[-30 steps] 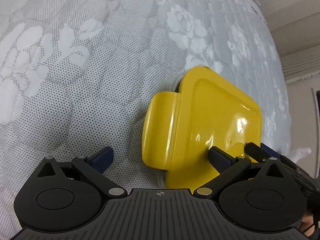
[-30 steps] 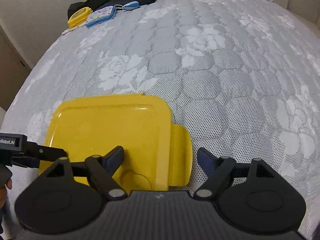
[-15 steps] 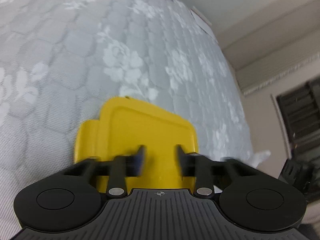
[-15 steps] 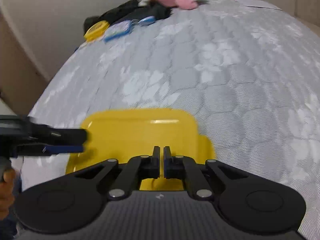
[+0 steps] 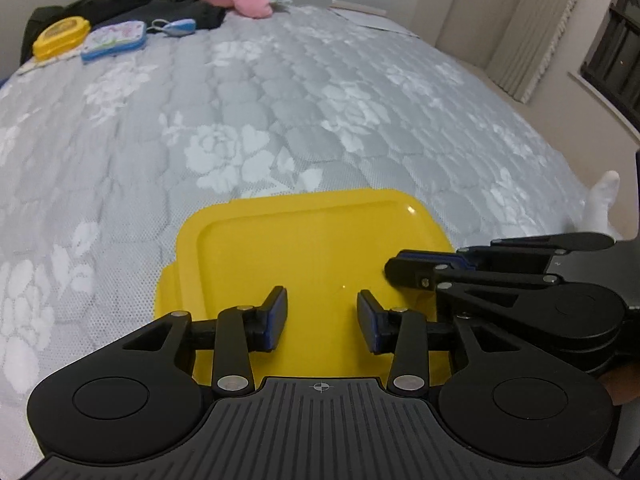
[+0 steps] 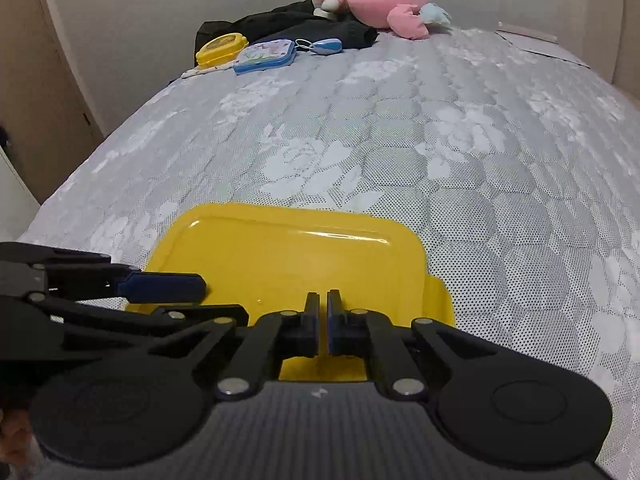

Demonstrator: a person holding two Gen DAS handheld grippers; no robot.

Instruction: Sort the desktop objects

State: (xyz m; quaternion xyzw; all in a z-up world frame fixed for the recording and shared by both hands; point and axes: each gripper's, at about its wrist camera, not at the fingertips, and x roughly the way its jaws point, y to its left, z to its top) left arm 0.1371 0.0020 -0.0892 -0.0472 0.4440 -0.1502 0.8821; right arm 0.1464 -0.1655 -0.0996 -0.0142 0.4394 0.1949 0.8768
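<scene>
A yellow lidded box [image 5: 304,252] lies on the grey flowered mattress [image 5: 280,112], right in front of both grippers; it also shows in the right wrist view [image 6: 288,264]. My left gripper [image 5: 322,316] is open and empty, its fingers above the box's near edge. My right gripper [image 6: 323,320] is shut with nothing between its pads, over the box's near edge. It shows from the side in the left wrist view [image 5: 404,266]. The left gripper's blue fingertip [image 6: 164,286] shows at the box's left side in the right wrist view.
At the far end lie a pink plush toy [image 6: 380,0], dark clothing [image 6: 288,24], a small yellow case [image 6: 220,46], a blue tablet toy [image 6: 266,56] and a blue key fob [image 6: 326,46]. A curtain [image 5: 532,28] hangs at the right. A door [image 6: 28,92] stands at the left.
Both grippers have pulled back and tilted up from the box, so the far end of the bed shows. The right gripper has closed. The left gripper narrowed, then reopened partly.
</scene>
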